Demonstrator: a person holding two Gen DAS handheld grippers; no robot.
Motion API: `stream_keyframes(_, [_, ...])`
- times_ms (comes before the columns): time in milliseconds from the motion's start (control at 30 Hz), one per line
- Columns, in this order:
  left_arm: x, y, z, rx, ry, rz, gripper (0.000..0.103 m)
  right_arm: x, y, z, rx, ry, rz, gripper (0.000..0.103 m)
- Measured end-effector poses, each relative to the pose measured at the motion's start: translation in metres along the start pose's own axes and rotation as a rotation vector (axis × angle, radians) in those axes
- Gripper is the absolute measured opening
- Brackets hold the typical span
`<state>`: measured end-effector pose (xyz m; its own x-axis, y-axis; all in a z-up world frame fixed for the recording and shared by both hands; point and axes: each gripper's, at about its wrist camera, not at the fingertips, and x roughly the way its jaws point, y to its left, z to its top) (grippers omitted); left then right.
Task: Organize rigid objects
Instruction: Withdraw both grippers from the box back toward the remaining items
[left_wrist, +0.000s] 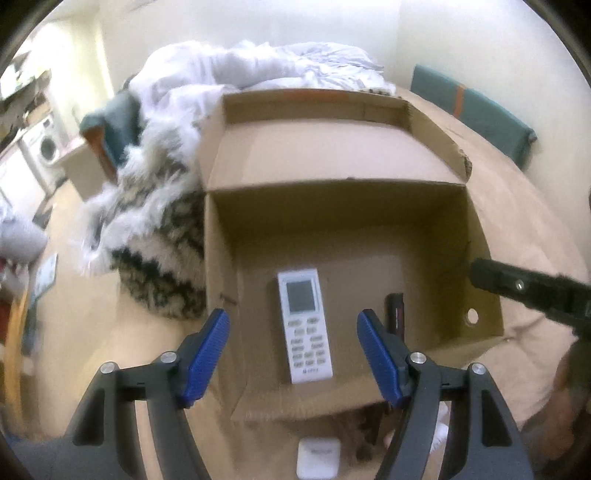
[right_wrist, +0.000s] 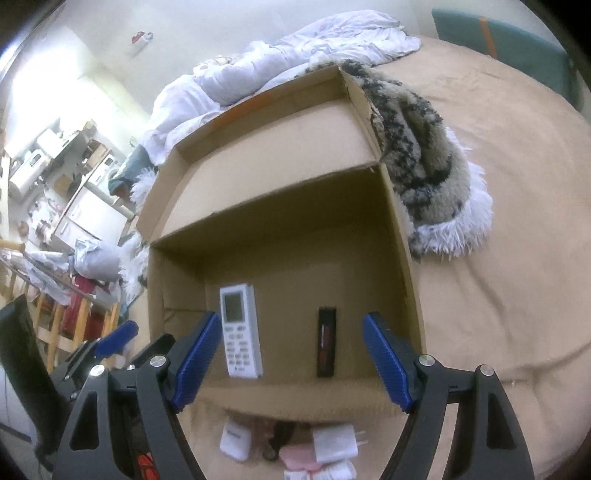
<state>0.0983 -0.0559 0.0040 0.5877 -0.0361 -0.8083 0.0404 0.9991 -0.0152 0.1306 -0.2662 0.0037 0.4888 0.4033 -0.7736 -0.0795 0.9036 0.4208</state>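
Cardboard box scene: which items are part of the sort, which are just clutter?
Job:
- cardboard box
- white remote, in the box
- black device, in the box beside it
- white charger, outside the box
- small white case, outside the box

Lying about:
- white duvet
- furry blanket
- teal headboard

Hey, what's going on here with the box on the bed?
A person holds two grippers over an open brown cardboard box on a tan bedspread. The left gripper and right gripper both have open, empty jaws. A white remote control and a slim black device already lie inside; small white items wait outside.
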Motion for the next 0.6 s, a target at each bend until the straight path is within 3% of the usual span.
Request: stream_keyframes(600, [-0.009, 0.042, -0.067, -0.157, 0.124, 0.014, 0.069, -0.013, -0.017, -0.080, 0.095, 0.091, -0.010, 0.083])
